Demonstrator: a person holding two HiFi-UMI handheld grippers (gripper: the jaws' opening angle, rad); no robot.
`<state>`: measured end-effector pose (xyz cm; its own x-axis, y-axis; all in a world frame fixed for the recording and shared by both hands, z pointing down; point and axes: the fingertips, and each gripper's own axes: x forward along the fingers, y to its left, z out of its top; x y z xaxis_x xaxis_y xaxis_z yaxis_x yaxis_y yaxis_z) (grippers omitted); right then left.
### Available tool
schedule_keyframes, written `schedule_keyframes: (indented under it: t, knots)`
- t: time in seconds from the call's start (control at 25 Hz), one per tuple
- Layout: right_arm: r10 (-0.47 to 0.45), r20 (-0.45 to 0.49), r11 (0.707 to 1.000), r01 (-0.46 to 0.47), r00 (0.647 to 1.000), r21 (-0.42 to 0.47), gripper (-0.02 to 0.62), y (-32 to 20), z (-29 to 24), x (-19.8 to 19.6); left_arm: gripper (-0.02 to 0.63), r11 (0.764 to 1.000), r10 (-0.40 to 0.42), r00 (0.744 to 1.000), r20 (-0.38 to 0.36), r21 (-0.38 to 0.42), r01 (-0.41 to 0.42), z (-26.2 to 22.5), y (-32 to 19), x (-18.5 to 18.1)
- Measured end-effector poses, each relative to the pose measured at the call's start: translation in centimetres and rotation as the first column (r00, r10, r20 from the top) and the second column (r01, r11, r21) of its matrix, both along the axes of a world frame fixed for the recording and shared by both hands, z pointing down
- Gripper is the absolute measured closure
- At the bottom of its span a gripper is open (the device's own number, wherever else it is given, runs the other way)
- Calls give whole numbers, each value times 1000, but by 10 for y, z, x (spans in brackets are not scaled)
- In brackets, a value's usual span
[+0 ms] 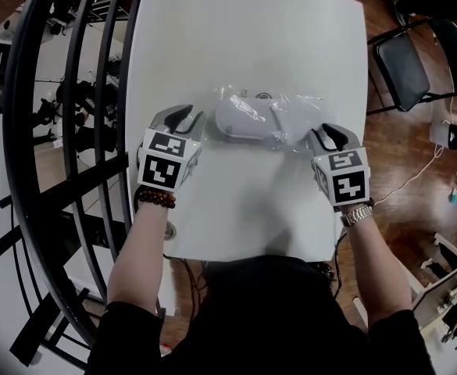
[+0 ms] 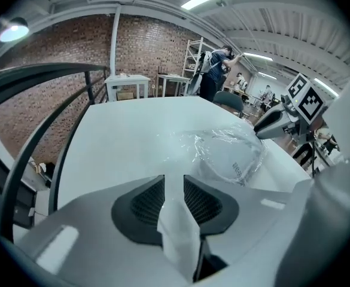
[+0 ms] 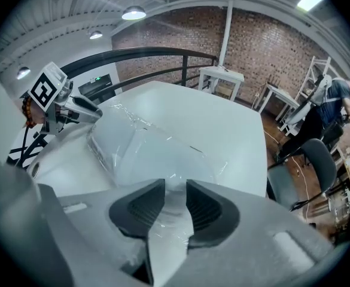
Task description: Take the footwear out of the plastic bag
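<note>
On the white table (image 1: 244,37) lies a clear plastic bag (image 1: 279,104) with white footwear (image 1: 244,119) inside it. My left gripper (image 1: 185,119) rests just left of the bag, jaws a little apart, and only bare table shows between them in the left gripper view (image 2: 173,181); there the bagged footwear (image 2: 230,157) lies ahead to the right. My right gripper (image 1: 326,136) is at the bag's right end. In the right gripper view its jaws (image 3: 175,187) stand apart with crinkled film of the bag (image 3: 145,148) running loosely between them.
A black metal railing (image 1: 72,131) runs close along the table's left side. A black folding chair (image 1: 408,65) stands beyond the table's right rear corner on the wooden floor. The table's near edge is just in front of the person's arms.
</note>
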<state>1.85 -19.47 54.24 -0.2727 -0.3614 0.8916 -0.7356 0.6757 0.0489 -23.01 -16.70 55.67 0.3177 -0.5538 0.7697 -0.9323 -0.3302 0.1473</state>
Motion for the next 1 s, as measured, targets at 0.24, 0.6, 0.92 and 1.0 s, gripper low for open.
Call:
schedule_keyframes:
  t: [0.24,0.6,0.92,1.0]
  knots:
    - [-18,-14,1000,18,1000,9,497,0,2,-1,477,992,127,986,-109,-11,-129,-4,12,15]
    - [-104,-23,993,104,994,46,497,-5,4,-1,444,977,120,886,-448,-107,-187,-12,26,28]
    - [-184,-33,978,186,982,94,497,-9,6,1,406,945,87,790,-607,-202,-258,-11,41,51]
    - [-198,-35,974,201,980,106,497,-9,5,1,395,937,66,768,-638,-224,-267,-11,44,56]
